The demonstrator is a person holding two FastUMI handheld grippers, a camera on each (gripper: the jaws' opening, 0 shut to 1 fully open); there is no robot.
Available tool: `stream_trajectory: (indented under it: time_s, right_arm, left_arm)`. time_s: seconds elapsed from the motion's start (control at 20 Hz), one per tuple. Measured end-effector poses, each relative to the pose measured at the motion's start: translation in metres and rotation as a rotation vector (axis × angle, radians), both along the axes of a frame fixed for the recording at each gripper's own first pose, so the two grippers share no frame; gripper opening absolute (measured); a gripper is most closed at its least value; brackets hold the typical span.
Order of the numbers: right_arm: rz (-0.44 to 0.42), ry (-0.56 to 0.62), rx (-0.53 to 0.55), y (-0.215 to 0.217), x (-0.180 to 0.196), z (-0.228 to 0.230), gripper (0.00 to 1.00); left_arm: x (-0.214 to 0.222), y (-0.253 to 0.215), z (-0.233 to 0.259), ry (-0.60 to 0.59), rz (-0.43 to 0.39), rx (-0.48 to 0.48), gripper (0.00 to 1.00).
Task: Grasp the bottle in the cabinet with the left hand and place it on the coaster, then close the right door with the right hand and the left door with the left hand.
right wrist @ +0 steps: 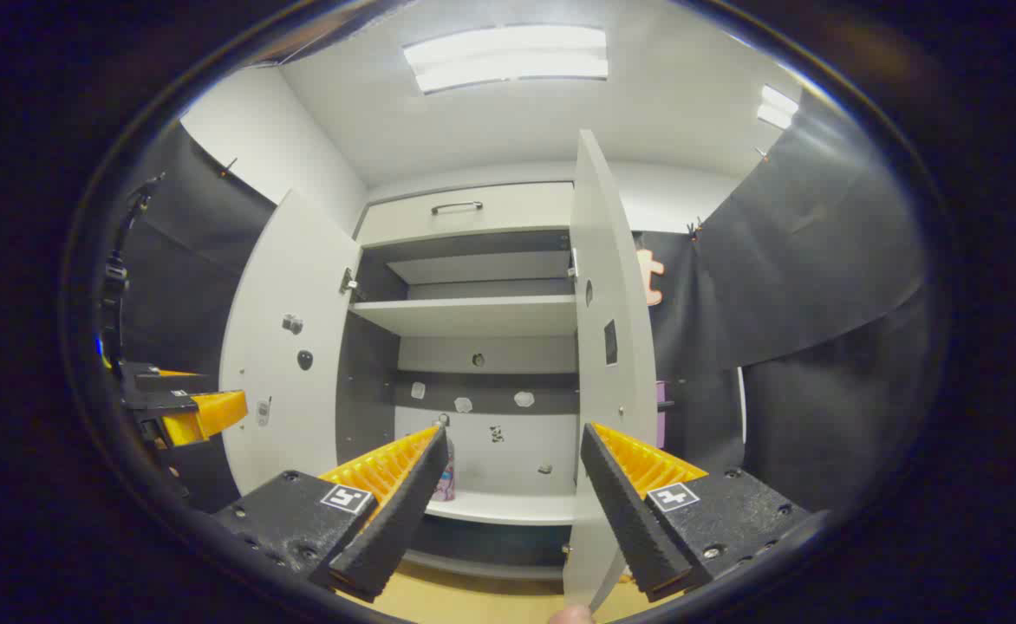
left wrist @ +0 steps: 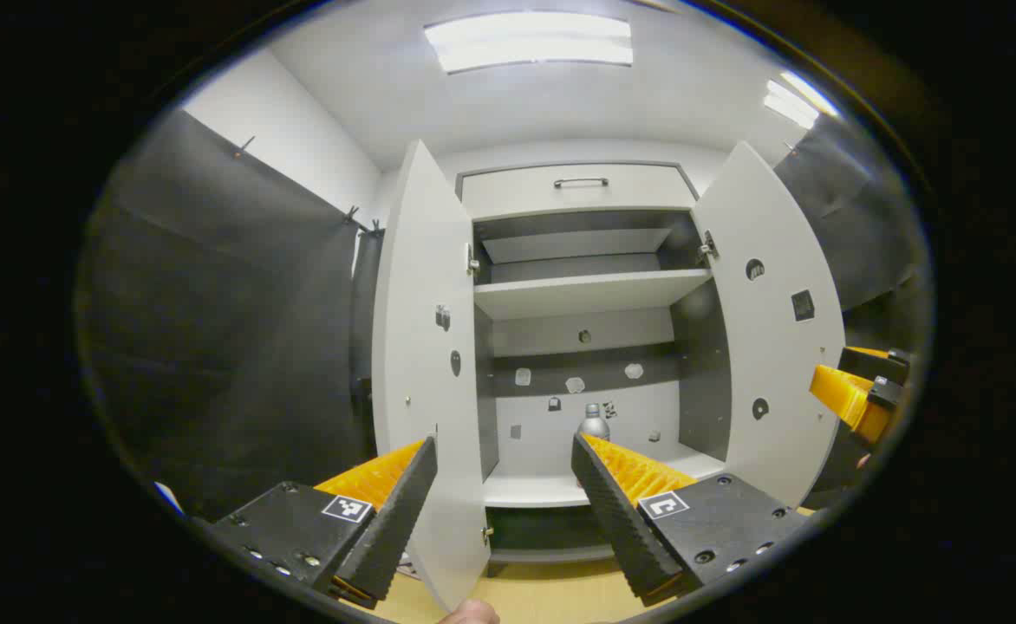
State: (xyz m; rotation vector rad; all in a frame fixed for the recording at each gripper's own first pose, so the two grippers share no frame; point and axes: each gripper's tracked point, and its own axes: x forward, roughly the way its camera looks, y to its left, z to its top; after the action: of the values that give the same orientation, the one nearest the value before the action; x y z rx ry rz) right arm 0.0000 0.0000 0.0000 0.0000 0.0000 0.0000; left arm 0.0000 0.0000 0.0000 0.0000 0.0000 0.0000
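Both pale grey cabinet doors stand wide open, and the white cabinet (left wrist: 586,347) faces us head-on. In the left gripper view, the left gripper (left wrist: 504,503) is spread wide with nothing between its fingers, and the thin leading edge of the left door (left wrist: 426,347) runs down right between them. On the lower shelf (left wrist: 525,490), the small silver metal bottle (left wrist: 594,422) stands upright near the back wall, its lower part hidden behind this gripper's finger. There is open air above it up to the middle shelf (left wrist: 590,293), and bare shelf board to its left.

In the right gripper view, the right gripper (right wrist: 512,498) is also spread wide and holding nothing. The right door (right wrist: 608,347) shows edge-on, its narrow edge dropping between the fingers. The bottle (right wrist: 446,481) peeks out just beside one finger. Far left in this view, the left gripper hangs in front of the left door, well clear of the cabinet mouth. A tan wooden floor (right wrist: 491,594) lies below.
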Motion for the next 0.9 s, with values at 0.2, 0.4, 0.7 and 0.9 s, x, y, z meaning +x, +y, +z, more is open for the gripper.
stream_trajectory:
  time_s: [0.2,0.4,0.7,0.9]
  right_arm:
    - [-0.036,-0.005,-0.025,0.001,-0.001,0.003,1.00]
    - [-0.072,-0.017,-0.037,-0.004,0.000,0.006,0.99]
    - [-0.085,-0.020,-0.038,-0.011,0.002,0.007,1.00]
    - [-0.098,-0.002,-0.024,-0.023,-0.001,0.002,1.00]
  left_arm:
    - [0.007,0.003,-0.001,0.000,-0.008,-0.016,0.97]
    - [0.019,-0.007,-0.008,0.021,-0.056,-0.052,0.99]
    - [0.029,-0.020,-0.013,0.043,-0.091,-0.037,0.99]
    - [0.041,-0.031,-0.017,0.055,-0.107,-0.046,0.99]
